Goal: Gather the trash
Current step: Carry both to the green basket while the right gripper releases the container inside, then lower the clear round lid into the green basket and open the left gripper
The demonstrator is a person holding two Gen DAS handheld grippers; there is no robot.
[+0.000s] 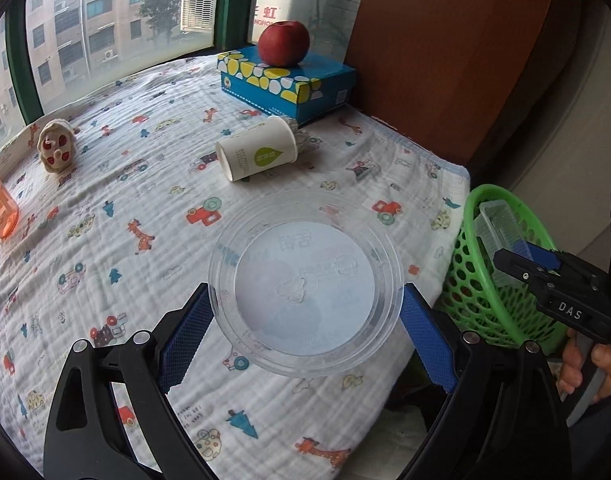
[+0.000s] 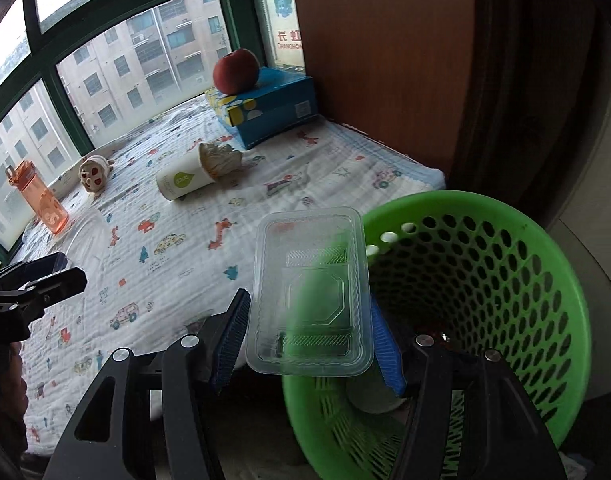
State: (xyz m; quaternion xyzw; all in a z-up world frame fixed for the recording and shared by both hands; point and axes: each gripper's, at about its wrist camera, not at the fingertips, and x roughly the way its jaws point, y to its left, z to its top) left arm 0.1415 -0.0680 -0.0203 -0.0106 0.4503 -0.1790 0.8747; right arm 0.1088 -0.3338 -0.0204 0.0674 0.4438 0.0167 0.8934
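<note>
Simultaneously clamped: left tool (image 1: 305,312) pinching a clear round plastic lid (image 1: 305,284) between its blue pads, held flat above the near edge of the bed (image 1: 105,240) and its cartoon-print blanket; right tool (image 2: 309,328) gripping a clear rectangular plastic tray (image 2: 309,292) by its long sides, poised at the near rim of the green mesh basket (image 2: 505,280) beside the bed, half over its mouth; glimpsed deep inside the basket, something pale and something reddish, neither identifiable.

Further back on the blanket, lying on its side: a white paper cup (image 1: 257,152) with a green leaf mark, crumpled tissue (image 2: 221,158) spilling from its mouth; just behind it, a blue patterned tissue box (image 1: 289,84) against the wooden panel, topped by a red apple (image 1: 283,42); far left near the window, a small cream plush toy (image 1: 55,148) and, upright beside the edge, an orange water bottle (image 2: 43,200).

Also caught in the left wrist view: the right tool entering from the right above the basket, tray in its grip.
</note>
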